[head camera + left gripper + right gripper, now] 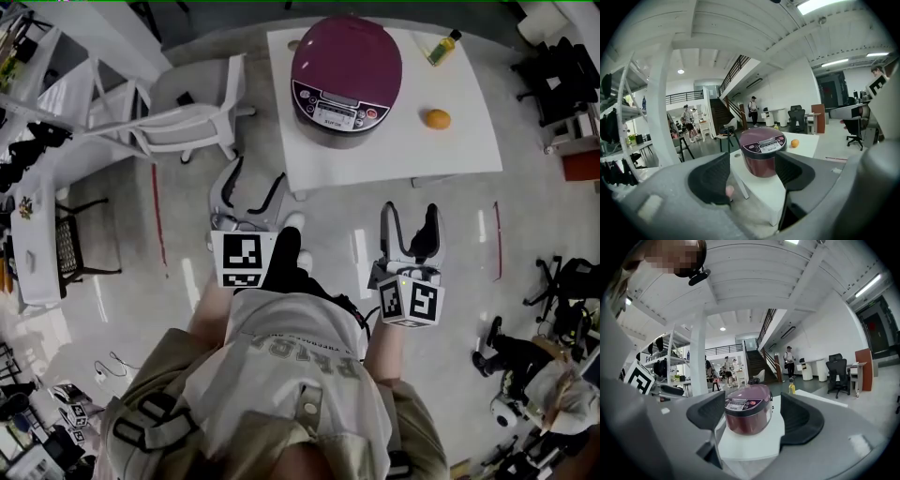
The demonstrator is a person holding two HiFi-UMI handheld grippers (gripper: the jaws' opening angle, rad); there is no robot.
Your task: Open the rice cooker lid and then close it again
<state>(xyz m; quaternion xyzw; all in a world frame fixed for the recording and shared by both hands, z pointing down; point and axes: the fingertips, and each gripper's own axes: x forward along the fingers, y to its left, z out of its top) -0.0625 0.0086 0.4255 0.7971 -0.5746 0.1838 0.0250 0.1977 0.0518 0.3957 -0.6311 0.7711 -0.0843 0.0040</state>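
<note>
Purple rice cooker (346, 80) sits shut on the white table (403, 155) (opening and closing seemingly both remain); left gripper (255, 178) and right gripper (409, 214) hang short of it, jaws apart, empty.

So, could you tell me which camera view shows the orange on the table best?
The head view: the orange lies unobstructed beside the rice cooker. The left gripper view shows it smaller; the right gripper view misses it.
</note>
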